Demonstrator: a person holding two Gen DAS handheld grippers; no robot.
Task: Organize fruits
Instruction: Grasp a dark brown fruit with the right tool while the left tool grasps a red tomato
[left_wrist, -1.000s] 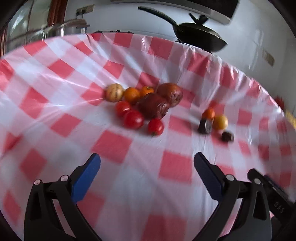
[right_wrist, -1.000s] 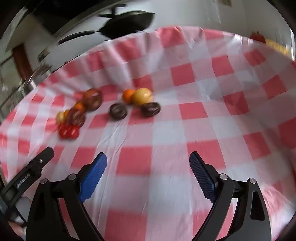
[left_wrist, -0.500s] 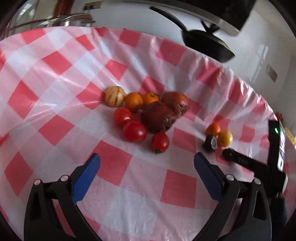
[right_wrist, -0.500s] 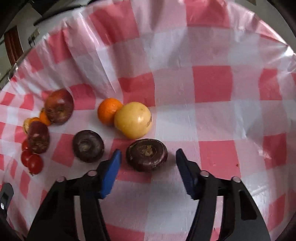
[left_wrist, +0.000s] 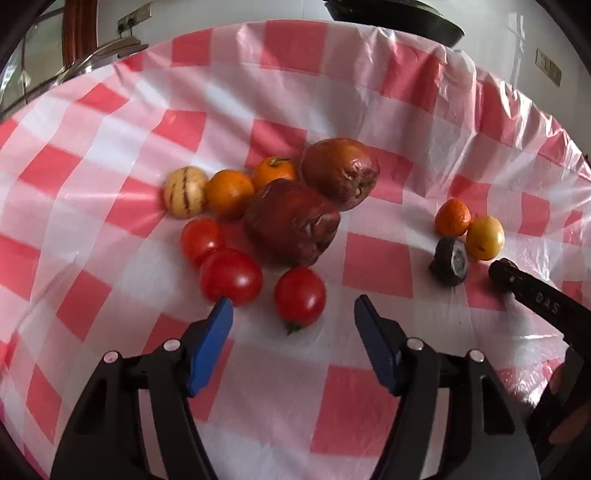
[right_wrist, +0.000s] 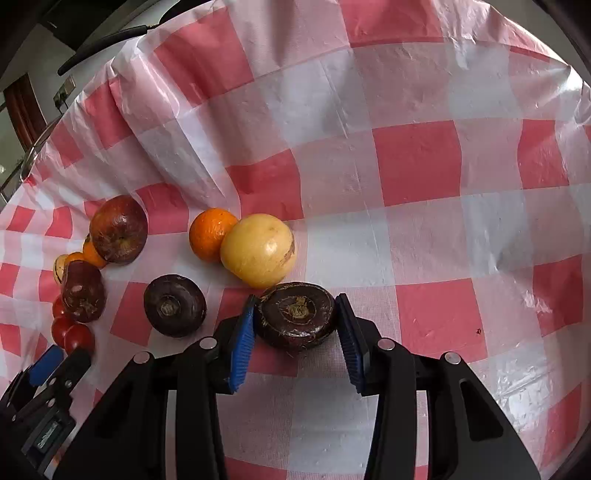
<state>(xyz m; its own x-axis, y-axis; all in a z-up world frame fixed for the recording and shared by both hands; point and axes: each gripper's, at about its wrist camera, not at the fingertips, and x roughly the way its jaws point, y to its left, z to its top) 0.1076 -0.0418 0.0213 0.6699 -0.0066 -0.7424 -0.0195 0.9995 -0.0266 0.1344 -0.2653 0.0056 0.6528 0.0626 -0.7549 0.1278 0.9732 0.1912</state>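
Grasp step in hand. Right gripper jaws clamped on dark purple fruit, on tabletop just before yellow fruit. Left gripper jaws open, straddling tomato. Next likely: lift clear without bumping yellow fruit.

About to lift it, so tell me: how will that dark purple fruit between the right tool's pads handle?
The dark purple fruit looks squat with a flat top, so it probably sits steady rather than rolling. Its rind seems hard and dull, so the right tool likely grips without slipping or bruising.

Home kitchen: black pan by white wall, red-white checked plastic cloth on table, wall switch behind.
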